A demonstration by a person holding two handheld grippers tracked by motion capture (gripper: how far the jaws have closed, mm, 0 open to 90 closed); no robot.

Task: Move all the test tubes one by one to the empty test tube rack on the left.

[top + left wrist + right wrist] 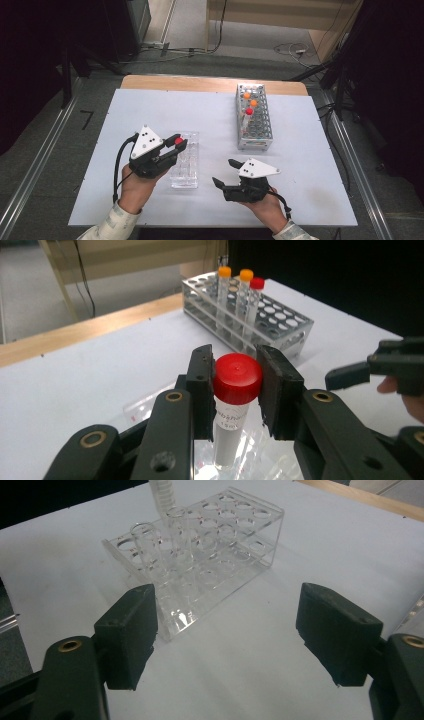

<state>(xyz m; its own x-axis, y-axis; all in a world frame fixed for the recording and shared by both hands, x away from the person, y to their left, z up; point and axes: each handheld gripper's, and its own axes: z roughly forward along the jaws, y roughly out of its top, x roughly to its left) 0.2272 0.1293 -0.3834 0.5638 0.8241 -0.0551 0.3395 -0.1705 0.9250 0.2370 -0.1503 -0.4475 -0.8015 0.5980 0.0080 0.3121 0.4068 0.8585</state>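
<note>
My left gripper (177,143) is shut on a clear tube with a red cap (237,378), its pads pressing just under and around the cap. The tube stands upright over the clear plastic rack (186,167), and its lower end (165,499) reaches one of the rack's far holes. I cannot tell how deep it sits. My right gripper (224,172) rests near the table's front edge, right of that rack, open with nothing between its fingers (232,630). It faces the clear rack (210,555).
A metal wire rack (255,125) stands at the back right of the white table (150,110). It holds two orange-capped tubes (225,272) and one red-capped tube (257,283). Cables lie on the floor beyond the table.
</note>
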